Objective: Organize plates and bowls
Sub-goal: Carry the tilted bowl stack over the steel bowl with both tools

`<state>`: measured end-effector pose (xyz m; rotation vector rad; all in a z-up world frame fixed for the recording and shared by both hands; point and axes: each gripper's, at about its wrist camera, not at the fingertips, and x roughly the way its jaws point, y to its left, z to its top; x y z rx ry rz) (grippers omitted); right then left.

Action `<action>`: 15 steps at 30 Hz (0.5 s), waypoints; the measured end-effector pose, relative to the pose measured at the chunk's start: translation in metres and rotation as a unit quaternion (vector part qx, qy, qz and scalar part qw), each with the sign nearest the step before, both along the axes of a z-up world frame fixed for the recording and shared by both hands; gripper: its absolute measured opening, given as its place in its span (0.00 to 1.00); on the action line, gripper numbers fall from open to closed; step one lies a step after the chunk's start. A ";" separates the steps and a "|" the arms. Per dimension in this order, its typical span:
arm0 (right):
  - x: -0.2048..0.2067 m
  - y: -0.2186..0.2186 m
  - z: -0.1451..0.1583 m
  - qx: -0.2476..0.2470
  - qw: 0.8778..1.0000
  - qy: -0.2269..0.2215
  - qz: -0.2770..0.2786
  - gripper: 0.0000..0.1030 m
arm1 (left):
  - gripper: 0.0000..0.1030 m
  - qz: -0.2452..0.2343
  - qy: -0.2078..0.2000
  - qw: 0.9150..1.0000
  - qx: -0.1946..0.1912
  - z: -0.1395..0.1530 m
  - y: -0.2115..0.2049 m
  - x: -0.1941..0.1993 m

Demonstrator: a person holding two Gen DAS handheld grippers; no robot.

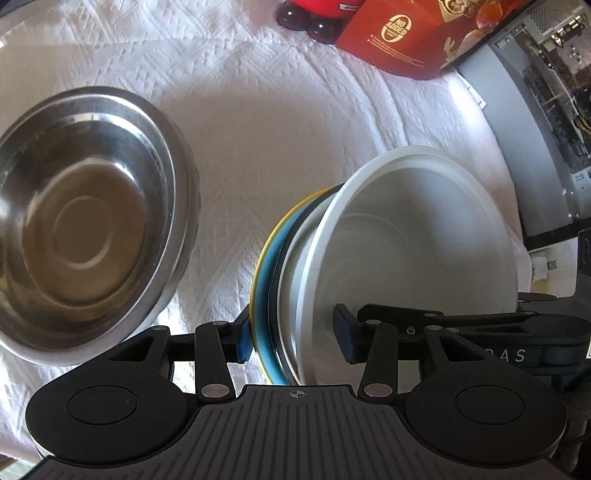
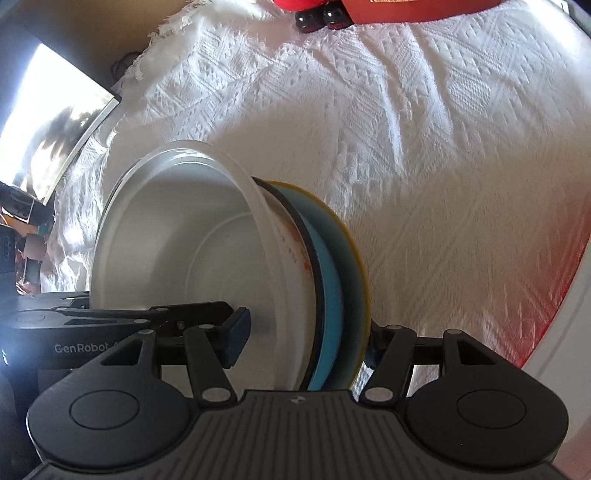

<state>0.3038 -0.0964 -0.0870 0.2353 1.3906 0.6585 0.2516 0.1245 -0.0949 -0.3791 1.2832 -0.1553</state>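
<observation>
A stack of dishes stands between my two grippers: a white bowl (image 1: 406, 258) (image 2: 177, 240) on top, a second white dish with orange stains (image 2: 295, 240), then a dark rim, a blue plate (image 1: 267, 295) and a yellow plate (image 1: 258, 258) lowest. My left gripper (image 1: 293, 328) straddles the stack's left rim, its outer pad against the yellow edge. Its inner pad stands a little off the white wall. My right gripper (image 2: 306, 341) straddles the opposite rim, its inner pad also slightly off the bowl and its outer finger half hidden. Nested steel bowls (image 1: 85, 229) sit to the left.
A white textured cloth (image 2: 406, 147) covers the table. At the far edge stand a red carton (image 1: 399, 33) and dark bottle bottoms (image 1: 321, 29). A computer case (image 1: 546, 110) flanks one side of the table. On the other side is a screen (image 2: 55, 129).
</observation>
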 end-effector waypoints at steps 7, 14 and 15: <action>0.001 0.000 0.041 0.002 1.000 -0.016 -0.023 0.59 | 0.46 -0.011 -0.021 1.000 -0.005 0.037 0.006 0.002; 0.007 0.060 0.096 0.025 0.997 -0.075 0.024 0.60 | 0.46 0.021 -0.068 0.997 -0.007 0.090 0.070 -0.006; 0.008 0.072 0.097 0.031 0.996 -0.075 0.030 0.60 | 0.46 0.030 -0.074 0.997 -0.001 0.095 0.084 -0.009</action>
